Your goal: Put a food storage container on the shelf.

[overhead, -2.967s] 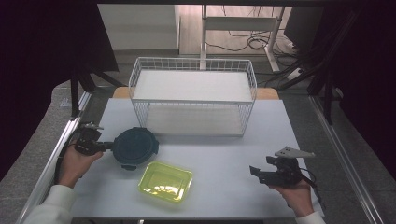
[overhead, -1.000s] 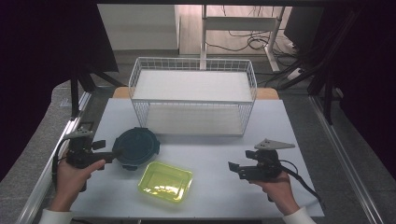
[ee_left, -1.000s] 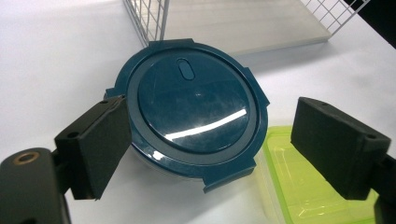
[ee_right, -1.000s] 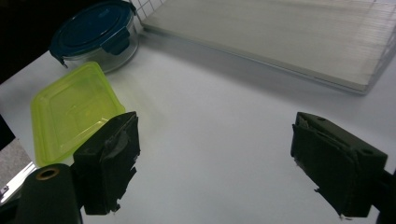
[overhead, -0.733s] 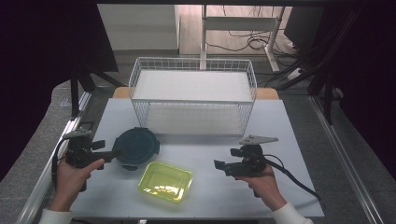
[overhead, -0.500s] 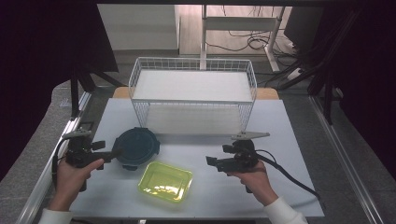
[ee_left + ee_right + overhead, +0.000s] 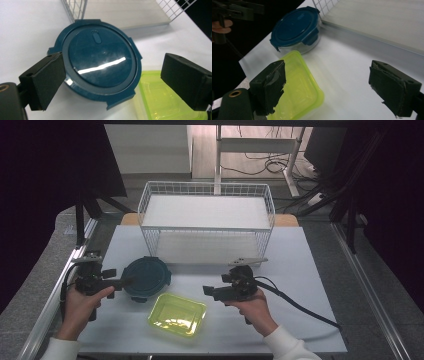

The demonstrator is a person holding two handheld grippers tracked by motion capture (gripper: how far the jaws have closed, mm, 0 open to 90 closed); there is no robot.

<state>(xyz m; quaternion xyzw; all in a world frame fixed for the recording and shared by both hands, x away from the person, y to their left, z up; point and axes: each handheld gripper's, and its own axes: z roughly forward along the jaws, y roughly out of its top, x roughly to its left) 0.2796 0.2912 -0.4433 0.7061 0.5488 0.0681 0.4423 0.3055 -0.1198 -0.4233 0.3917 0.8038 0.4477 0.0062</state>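
The left gripper (image 7: 120, 282), jaws spread and just opening wider, holds nothing at nine o'clock of the round blue container (image 7: 146, 277). The green tray (image 7: 177, 314) lies at its five o'clock. The right gripper (image 7: 206, 291), jaws released and empty, hovers at the tray's two o'clock.

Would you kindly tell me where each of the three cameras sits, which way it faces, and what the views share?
High view: above the person's side, facing forward and down on the white table; both hands, left tongs and right tongs show.
Left gripper view: rides the left tongs, looking between open jaws at the round blue-lidded container.
Right gripper view: rides the right tongs, jaws open, facing the yellow-green container.
Shared: all three show both containers and the wire basket.
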